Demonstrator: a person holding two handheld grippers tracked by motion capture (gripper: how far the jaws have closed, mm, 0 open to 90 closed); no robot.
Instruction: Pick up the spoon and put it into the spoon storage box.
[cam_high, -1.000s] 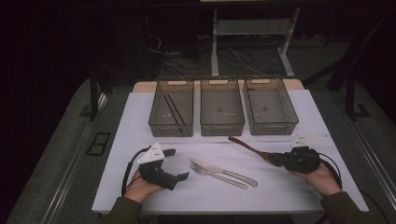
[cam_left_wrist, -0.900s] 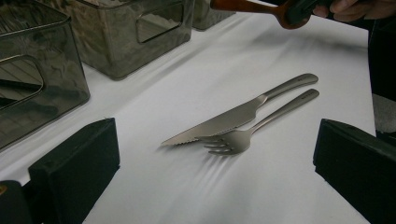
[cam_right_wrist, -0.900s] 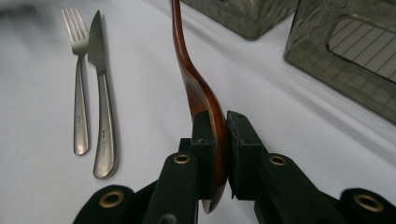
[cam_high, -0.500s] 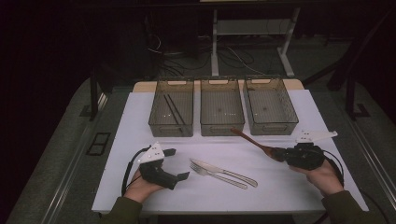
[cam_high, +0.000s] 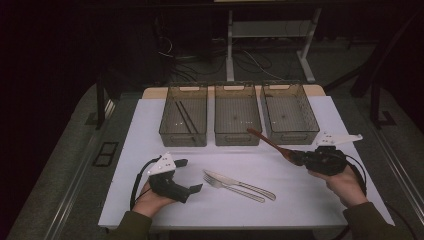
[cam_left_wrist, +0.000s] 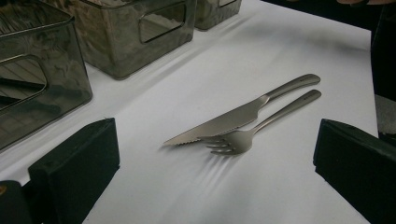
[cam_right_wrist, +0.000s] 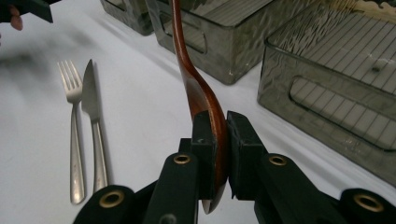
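So my right tongs are pinching a wooden spoon by its bowl end, pads pressed on both flat sides of it, with a bit of the bowl poking out below the jaws. In the right gripper view the handle runs straight away from me toward 12 o'clock, bending slightly left at the top. From the high view the right tongs sit near the table's right edge and the spoon is lifted off the white table cover; its long axis slants from my jaws up toward 10 o'clock, handle tip ending in front of the gap between the middle bin and the right bin.

My left tongs rest low on the left, jaws spread wide with nothing between them. Just past them, toward 3 o'clock, a knife and a fork lie side by side on the cover, touching or nearly so, handles pointing toward 4 o'clock in the high view.

Farther back there's a row of three smoky clear bins. The left bin has a pair of dark chopsticks lying lengthwise in it, roughly 11 to 5 o'clock.
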